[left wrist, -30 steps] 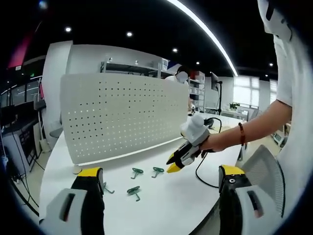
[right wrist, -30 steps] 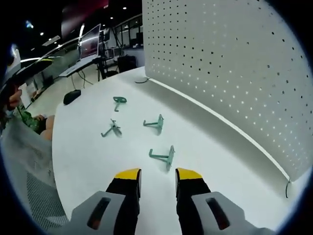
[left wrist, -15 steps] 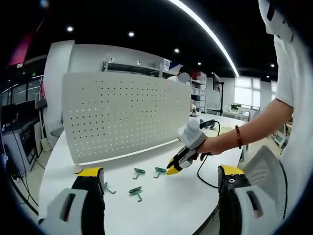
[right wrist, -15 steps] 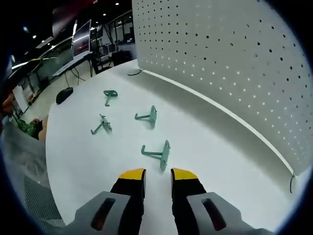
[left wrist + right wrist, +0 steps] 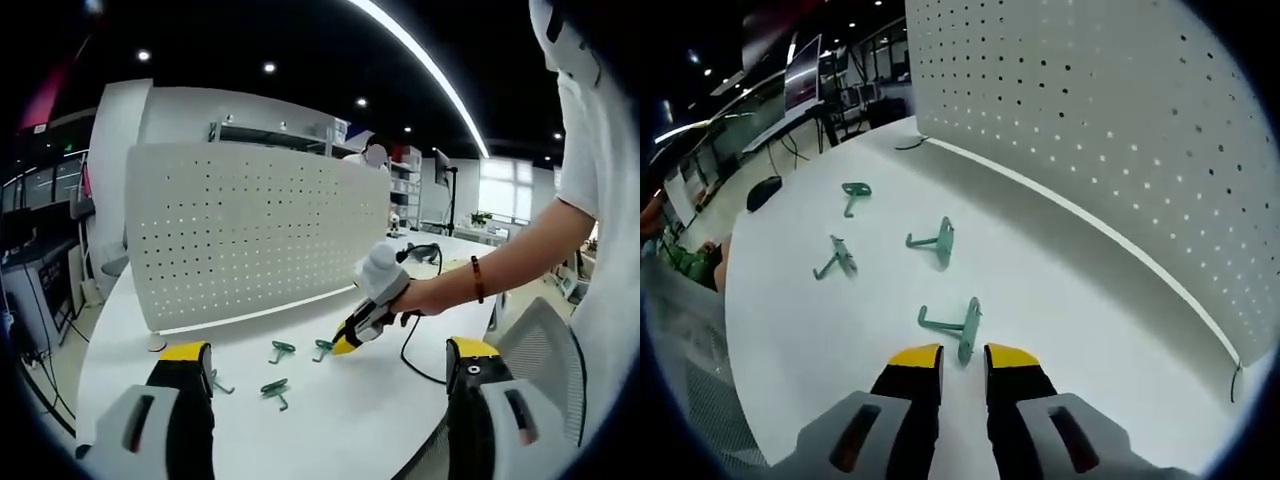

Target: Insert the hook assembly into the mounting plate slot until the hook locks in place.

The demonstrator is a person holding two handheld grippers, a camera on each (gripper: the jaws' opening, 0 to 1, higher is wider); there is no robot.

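Right gripper view: 4 green hooks are being shown lying loose on the white table [image 5: 1060,270], in front of the upright pegboard [image 5: 1110,110].
Nearest hook [image 5: 958,327]: it is being framed just beyond the yellow jaw tips, flat back plate toward the right gripper [image 5: 962,357], bent arm lying toward the left of the view; no contact is being made.
Other hooks: a second hook [image 5: 935,241], a third hook [image 5: 835,258] and a far hook [image 5: 853,192] are lying farther out, well apart from one another.
Right gripper state: the jaws are being held a narrow gap apart, with nothing between them.
Left gripper [image 5: 325,350]: the jaws are being held wide apart and empty, back from the work.
Left gripper view: the right gripper [image 5: 346,339] is being shown low over the hooks, beside the pegboard [image 5: 250,230].
Handling, judged: the hook is being taken as light, rigid, smooth and liable to skid or spin on the table.
Hold, judged: the flat back plate, across its edges, is being favoured, leaving the rear free for the pegboard.
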